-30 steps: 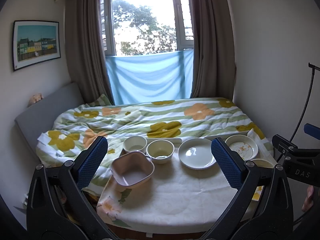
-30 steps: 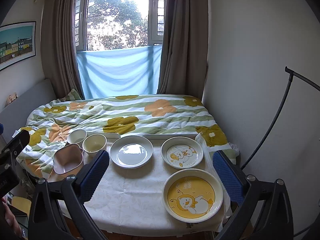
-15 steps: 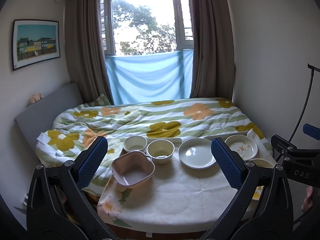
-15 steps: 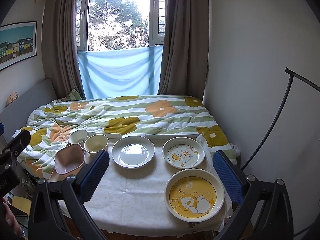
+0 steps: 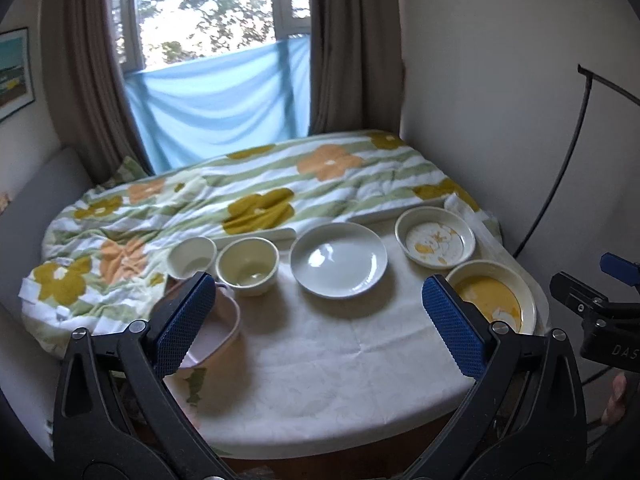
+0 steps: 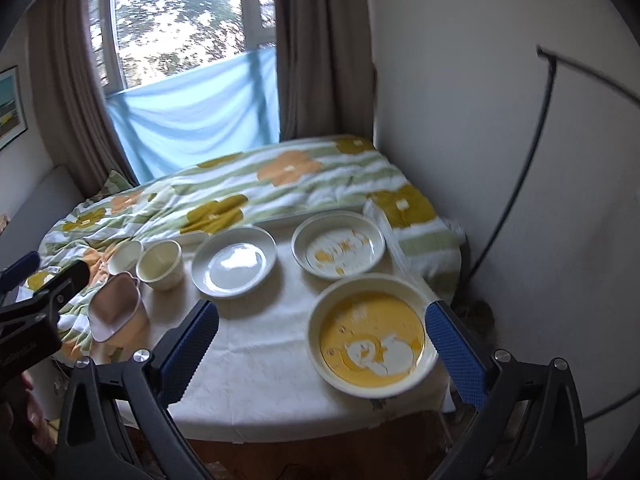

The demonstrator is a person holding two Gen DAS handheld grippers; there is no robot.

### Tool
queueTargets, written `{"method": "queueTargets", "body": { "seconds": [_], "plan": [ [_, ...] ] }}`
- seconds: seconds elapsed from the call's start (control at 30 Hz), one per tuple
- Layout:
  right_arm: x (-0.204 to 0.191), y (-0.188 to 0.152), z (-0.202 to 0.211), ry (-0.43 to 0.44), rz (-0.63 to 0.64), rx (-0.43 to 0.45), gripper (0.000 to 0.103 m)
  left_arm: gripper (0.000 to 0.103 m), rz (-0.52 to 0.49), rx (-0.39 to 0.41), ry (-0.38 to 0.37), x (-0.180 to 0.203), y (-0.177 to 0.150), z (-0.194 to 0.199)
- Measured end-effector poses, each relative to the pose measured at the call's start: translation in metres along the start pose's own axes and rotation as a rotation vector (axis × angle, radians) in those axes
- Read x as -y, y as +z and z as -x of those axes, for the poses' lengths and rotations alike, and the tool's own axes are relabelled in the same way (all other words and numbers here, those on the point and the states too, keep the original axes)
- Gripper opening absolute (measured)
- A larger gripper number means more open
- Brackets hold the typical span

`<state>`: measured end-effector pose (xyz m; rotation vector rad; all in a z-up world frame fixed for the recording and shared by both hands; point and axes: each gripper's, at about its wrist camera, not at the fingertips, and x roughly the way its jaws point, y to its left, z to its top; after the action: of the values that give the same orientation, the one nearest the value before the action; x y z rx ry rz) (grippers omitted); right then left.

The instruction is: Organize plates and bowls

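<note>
Both the left claw (image 5: pixel 316 320) and right claw (image 6: pixel 322 344) gape wide, holding nothing. The large yellow cartoon-printed ceramic plate (image 6: pixel 370 334) lies just ahead of the right claw, near the counter (image 6: pixel 260 360) edge; a clumsy pinch could likely tip it off.

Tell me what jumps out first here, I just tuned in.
The big yellow cartoon plate sits at the table's near right corner, just ahead of the open right gripper. Behind it runs a row: a smaller cartoon plate, a plain white plate and two cups. A pink square bowl sits at the left edge.
</note>
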<state>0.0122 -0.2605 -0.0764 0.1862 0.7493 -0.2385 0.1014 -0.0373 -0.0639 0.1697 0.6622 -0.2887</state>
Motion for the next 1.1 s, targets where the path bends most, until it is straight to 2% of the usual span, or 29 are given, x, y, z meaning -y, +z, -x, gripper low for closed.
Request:
{"method": "queueTargets", "body": {
  "seconds": [0.23,0.4,0.47,0.5,0.6,0.63,0.67,0.73,0.8,0.87,0.93,0.97,1.1],
  "plan": [
    [0.07,-0.035,-0.053,-0.026,-0.144,-0.177,0.103,0.102,-0.104,-0.172,-0.183,0.051,-0.013,-0.093],
    [0.118,-0.057,-0.096,0.037,-0.262,-0.256,0.103,0.102,-0.18,-0.335,-0.365,0.1,-0.029,-0.163],
    [0.132,-0.062,-0.109,0.064,-0.302,-0.275,0.098,0.102,-0.195,-0.394,-0.435,0.119,-0.036,-0.188],
    [0.138,-0.063,-0.116,0.082,-0.318,-0.283,0.09,0.101,-0.207,-0.421,-0.461,0.126,-0.039,-0.2],
    [0.156,-0.067,-0.137,0.127,-0.358,-0.307,0.076,0.089,-0.238,-0.486,-0.512,0.144,-0.047,-0.226],
    [0.161,-0.068,-0.143,0.141,-0.368,-0.313,0.069,0.08,-0.243,-0.51,-0.521,0.148,-0.049,-0.233],
    [0.165,-0.068,-0.149,0.155,-0.378,-0.319,0.066,0.073,-0.245,-0.53,-0.528,0.151,-0.051,-0.242],
    [0.172,-0.069,-0.158,0.166,-0.391,-0.326,0.061,0.064,-0.238,-0.563,-0.538,0.156,-0.054,-0.257],
    [0.176,-0.068,-0.165,0.167,-0.401,-0.333,0.058,0.061,-0.235,-0.583,-0.549,0.16,-0.056,-0.268],
    [0.18,-0.068,-0.171,0.175,-0.41,-0.339,0.051,0.052,-0.239,-0.596,-0.554,0.163,-0.058,-0.277],
    [0.183,-0.068,-0.178,0.182,-0.412,-0.348,0.04,0.046,-0.235,-0.612,-0.56,0.165,-0.06,-0.284],
    [0.186,-0.068,-0.184,0.184,-0.413,-0.349,0.035,0.038,-0.231,-0.619,-0.565,0.164,-0.06,-0.286],
    [0.189,-0.066,-0.191,0.19,-0.411,-0.353,0.022,0.025,-0.219,-0.644,-0.567,0.164,-0.062,-0.295]
  ]
}}
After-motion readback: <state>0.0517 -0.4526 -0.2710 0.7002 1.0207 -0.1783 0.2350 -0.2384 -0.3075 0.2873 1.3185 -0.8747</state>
